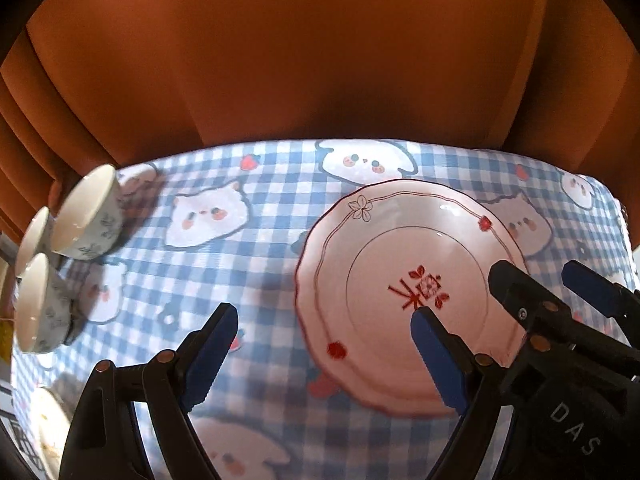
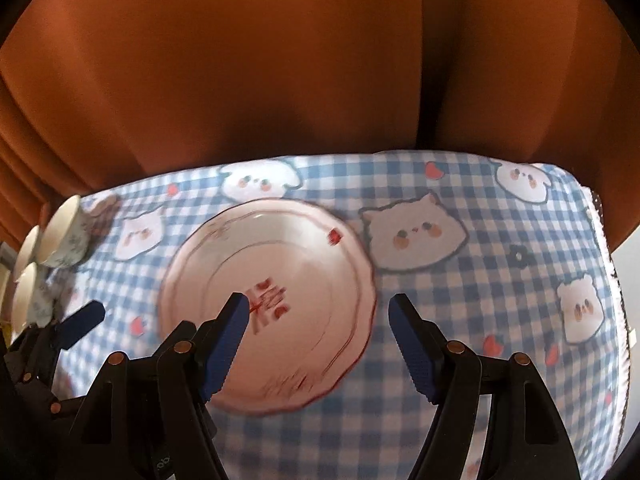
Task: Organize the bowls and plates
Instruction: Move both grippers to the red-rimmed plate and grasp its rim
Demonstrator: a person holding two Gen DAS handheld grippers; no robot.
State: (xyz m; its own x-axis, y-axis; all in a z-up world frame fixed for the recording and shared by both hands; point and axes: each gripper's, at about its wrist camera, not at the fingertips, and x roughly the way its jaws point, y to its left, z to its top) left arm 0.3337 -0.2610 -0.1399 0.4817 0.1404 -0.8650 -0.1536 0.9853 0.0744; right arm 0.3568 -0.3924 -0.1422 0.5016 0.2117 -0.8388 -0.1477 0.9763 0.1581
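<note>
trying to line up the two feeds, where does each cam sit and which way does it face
Left wrist: rides the left tongs, facing across the checked tablecloth; plate at right, bowls at left; right tongs intrude.
Right wrist: rides the right tongs, plate ahead-left; left tongs visible at lower left.
Shared: plate, bowls, cloth, orange curtain.

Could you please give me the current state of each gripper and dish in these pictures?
Left gripper: open, holding nothing.
Right gripper: open, holding nothing.
Plate: flat on the tablecloth, upright, empty.
Three cups: grouped at the table's left edge, apparently upright, ungripped.
</note>
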